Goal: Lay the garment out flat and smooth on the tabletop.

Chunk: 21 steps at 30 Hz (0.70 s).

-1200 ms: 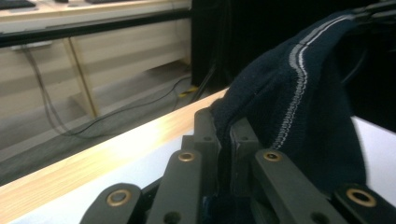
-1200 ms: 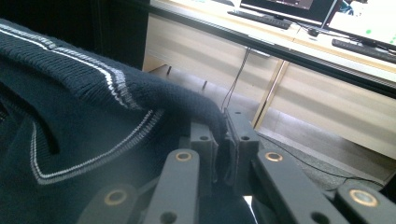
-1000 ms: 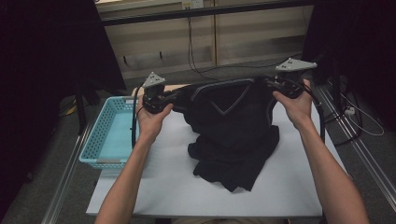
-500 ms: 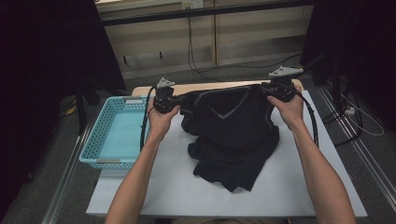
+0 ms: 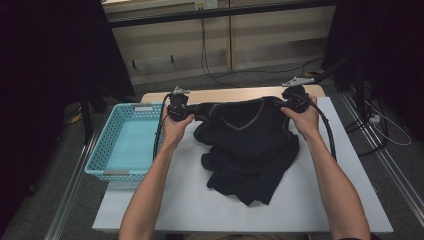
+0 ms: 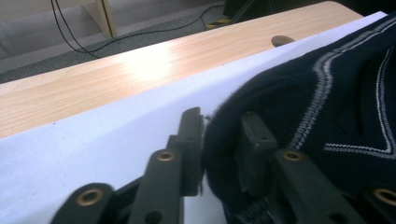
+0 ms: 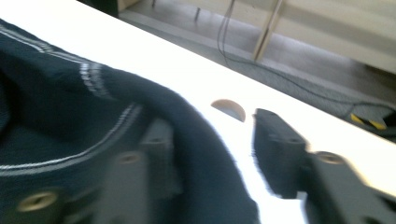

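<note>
A dark V-neck garment (image 5: 245, 145) with pale stitching lies bunched on the white table top (image 5: 325, 210), its shoulders stretched between my two grippers near the far edge. My left gripper (image 5: 179, 104) holds the left shoulder. In the left gripper view a thick fold of the garment (image 6: 327, 93) fills the gap of that gripper (image 6: 222, 126) and touches both pads, though the jaws have just been opening. My right gripper (image 5: 294, 95) is at the right shoulder; its jaws have just been opening too. In the right gripper view the garment (image 7: 70, 102) lies against one jaw of the gripper (image 7: 210, 135), with bare table before the other.
A light blue plastic basket (image 5: 100, 165) stands off the table's left side. A wooden strip (image 5: 225, 94) runs along the far edge, with a cable hole (image 7: 229, 108) near the right gripper. Cables lie on the floor beyond. The person's forearms reach in from below.
Both hands have sunk toward the table and moved farther away, laying the garment's shoulders down on it. The right jaws have parted from the cloth.
</note>
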### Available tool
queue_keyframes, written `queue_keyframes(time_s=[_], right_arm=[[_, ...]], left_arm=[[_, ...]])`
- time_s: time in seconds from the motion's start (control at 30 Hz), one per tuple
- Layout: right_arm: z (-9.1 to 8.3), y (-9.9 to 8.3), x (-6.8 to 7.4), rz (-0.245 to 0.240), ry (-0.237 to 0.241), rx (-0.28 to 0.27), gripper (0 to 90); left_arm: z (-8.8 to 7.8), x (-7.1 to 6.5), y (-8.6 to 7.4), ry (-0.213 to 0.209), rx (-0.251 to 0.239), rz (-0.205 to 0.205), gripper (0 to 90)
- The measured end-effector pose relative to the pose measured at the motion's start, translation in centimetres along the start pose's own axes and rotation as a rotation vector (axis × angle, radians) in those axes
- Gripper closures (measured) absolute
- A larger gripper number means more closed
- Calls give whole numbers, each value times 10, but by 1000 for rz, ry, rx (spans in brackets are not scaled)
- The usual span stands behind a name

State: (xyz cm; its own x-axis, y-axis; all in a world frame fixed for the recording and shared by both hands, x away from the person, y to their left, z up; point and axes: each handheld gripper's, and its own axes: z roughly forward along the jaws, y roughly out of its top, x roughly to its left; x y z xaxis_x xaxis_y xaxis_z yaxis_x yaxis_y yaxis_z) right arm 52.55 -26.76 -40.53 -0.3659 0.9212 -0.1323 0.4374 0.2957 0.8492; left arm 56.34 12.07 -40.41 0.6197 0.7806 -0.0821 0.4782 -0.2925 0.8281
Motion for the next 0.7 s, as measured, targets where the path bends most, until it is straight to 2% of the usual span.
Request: queue_keyframes(time_s=[0.07,0.17,0.27,0.4,0.53,0.57,0.6,0.7], right_arm=[[1,-2,-1,-5,-1,15,449],[1,-2,-1,-3,-8,17,389],[1,-4,-3,-2,-13,31,358],[0,-10,-4,8,-14,21,362],[0,-22,-8,26,0,39,410],[-1,-31,-10,33,6,51,424],[-1,-31,-10,33,6,51,424],[1,-44,-12,43,21,77,428]], left_arm=[[0,0,0,16,10,0,653],[-1,-2,1,45,9,3,502],[-2,-2,1,44,6,-5,459],[-3,-8,0,34,14,19,428],[-3,-14,-5,25,15,46,429],[-3,-16,-6,15,18,52,484],[-4,-17,-8,-4,14,59,484],[-5,-22,-15,-31,15,94,600]])
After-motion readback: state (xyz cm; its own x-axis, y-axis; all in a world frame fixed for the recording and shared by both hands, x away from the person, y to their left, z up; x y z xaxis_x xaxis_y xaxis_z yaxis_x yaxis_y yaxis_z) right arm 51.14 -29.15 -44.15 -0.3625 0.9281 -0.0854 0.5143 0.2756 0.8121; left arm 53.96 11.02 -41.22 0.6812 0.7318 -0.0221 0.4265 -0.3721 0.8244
